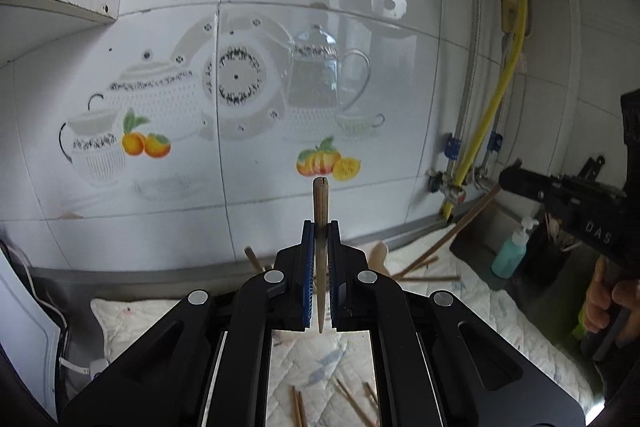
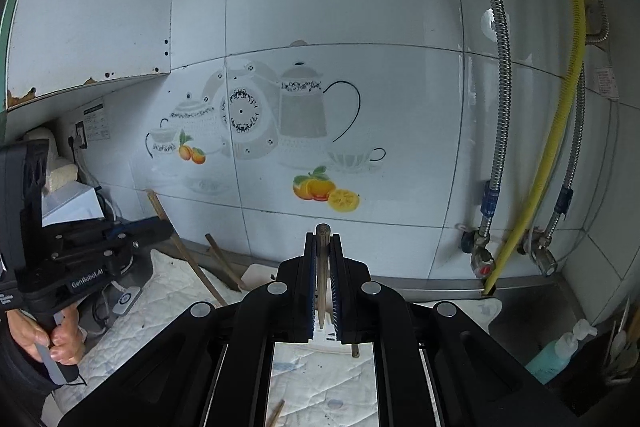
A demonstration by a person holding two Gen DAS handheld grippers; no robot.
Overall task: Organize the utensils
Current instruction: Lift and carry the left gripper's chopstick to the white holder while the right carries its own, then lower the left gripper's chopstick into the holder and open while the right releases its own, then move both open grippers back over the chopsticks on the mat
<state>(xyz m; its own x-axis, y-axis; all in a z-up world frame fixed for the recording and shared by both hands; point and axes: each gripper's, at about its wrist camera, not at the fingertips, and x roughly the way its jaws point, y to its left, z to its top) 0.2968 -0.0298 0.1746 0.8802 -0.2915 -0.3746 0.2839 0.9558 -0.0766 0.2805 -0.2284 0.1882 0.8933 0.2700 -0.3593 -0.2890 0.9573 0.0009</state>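
The left gripper (image 1: pixel 321 251) is clamped on 1 wooden chopstick (image 1: pixel 320 227), which stands upright between its blue pads with its blunt end poking above the fingertips. The right gripper (image 2: pixel 322 259) pinches a 2nd chopstick (image 2: pixel 322 255) the same way, upright between its pads. Below and ahead of both grippers lies a white quilted mat (image 1: pixel 472 299) with loose chopsticks (image 1: pixel 424 269) scattered on it. To the right gripper's lower right stand a teal pump bottle (image 2: pixel 554 353) and, just beside it, a dark utensil holder (image 2: pixel 592 379) with utensils inside.
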